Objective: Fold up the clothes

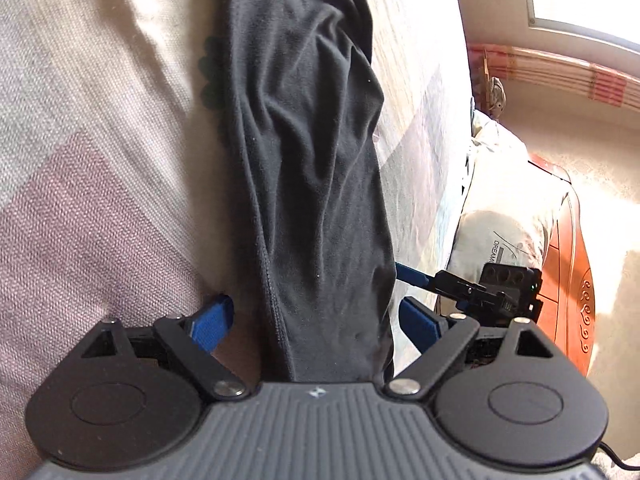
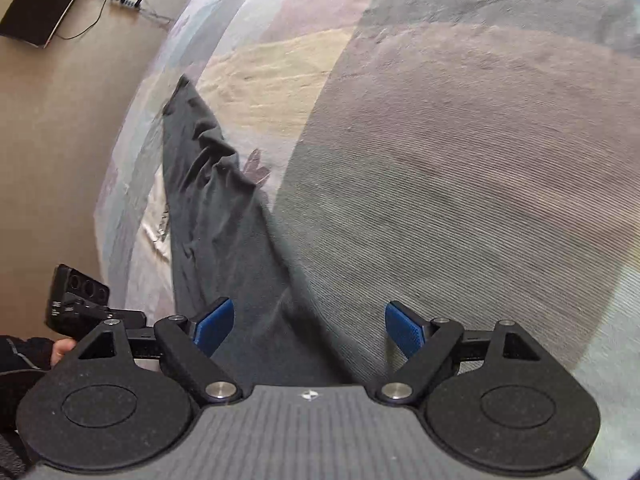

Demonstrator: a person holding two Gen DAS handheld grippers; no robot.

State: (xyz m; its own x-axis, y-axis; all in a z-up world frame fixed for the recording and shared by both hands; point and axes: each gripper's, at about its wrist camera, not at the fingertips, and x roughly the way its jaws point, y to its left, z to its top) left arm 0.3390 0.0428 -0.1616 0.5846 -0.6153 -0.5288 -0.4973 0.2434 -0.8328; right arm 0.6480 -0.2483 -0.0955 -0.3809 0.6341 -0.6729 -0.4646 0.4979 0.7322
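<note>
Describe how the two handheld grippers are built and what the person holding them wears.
Both the left gripper and the right gripper have matte black bodies with ribbed grey tops, round black side discs, silver pivot screws and blue textured finger pads. A thin black cable trails from the left one. A dark sleeve shows at the person's wrist.

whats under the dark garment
The dark garment lies on a patterned bedspread; a green print peeks out at its edge. The rest of that print is covered.

bedspread (image 2: 460,160) right: open | dark garment (image 1: 312,160) fills left gripper (image 1: 316,320) gap
</note>
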